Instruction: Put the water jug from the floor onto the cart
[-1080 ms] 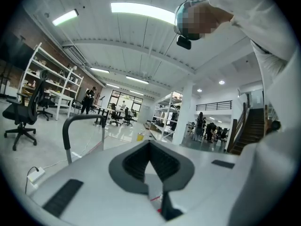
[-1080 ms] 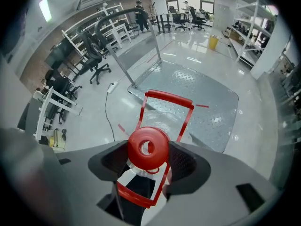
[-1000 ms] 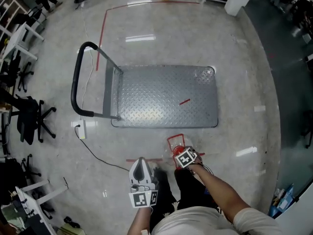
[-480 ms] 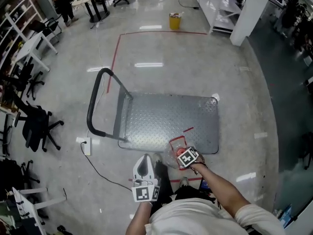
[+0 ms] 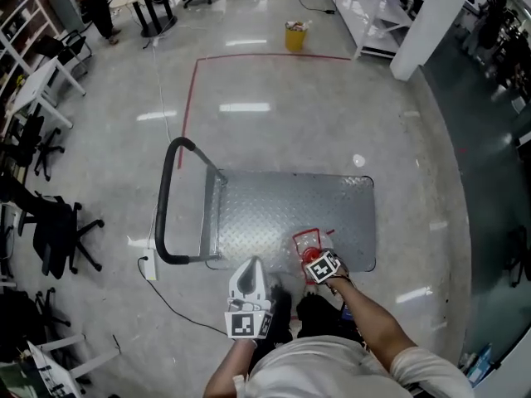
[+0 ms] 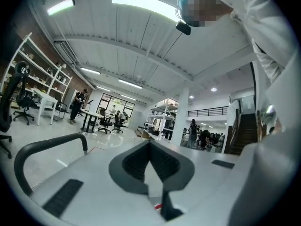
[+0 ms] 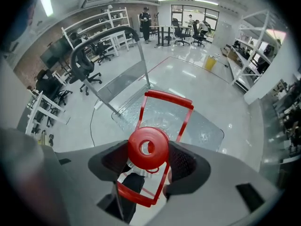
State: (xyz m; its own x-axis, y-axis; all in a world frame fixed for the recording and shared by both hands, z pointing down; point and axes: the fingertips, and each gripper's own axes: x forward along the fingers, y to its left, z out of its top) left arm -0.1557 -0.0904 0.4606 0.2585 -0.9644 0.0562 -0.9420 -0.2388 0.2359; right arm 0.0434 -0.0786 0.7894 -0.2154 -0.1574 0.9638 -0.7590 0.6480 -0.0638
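The water jug is clear plastic with a red cap and a red carry frame. My right gripper is shut on its neck just under the cap and holds it above the near edge of the cart's grey tread-plate deck. In the right gripper view the gripper looks down through the jug at the deck. The cart's black push handle stands at its left end. My left gripper is shut on nothing, to the left of the jug and off the cart.
A white power strip with a black cable lies on the floor left of the cart. Office chairs and white racks line the left side. Red tape marks the floor beyond the cart, near a yellow bin. A white pillar stands far right.
The right gripper has carried the jug from the floor in front of the cart to above the deck's near edge. The person has stepped closer; the left gripper came along, still shut.
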